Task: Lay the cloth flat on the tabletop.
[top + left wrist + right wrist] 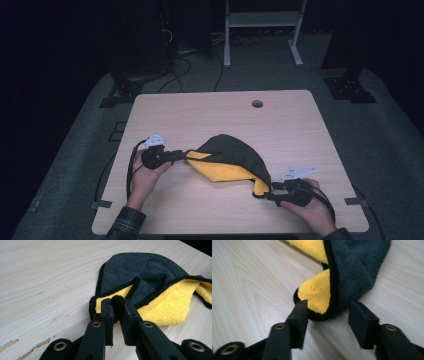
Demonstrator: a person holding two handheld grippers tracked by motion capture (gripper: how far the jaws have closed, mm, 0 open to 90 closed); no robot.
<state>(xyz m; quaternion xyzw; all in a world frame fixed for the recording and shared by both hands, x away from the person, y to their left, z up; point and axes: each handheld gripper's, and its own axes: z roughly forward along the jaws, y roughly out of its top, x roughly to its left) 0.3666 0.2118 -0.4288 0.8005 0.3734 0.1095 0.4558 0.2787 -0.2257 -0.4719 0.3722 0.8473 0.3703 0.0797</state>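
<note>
- High view: left gripper is clenched on one black-edged corner of the grey-and-yellow cloth.
- Cloth lies bunched mid-tabletop.
- Right gripper gapes around the other corner, unclamped.

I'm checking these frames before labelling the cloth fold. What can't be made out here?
- The cloth: its underside is hidden against the table, high view.
- The corner pinched in the left gripper: covered by its jaws.
- The right gripper: contact with the cloth is unclear, blurred.

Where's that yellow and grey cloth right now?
In the high view the cloth lies mid-table, stretched between the left claw and the right claw.
</note>
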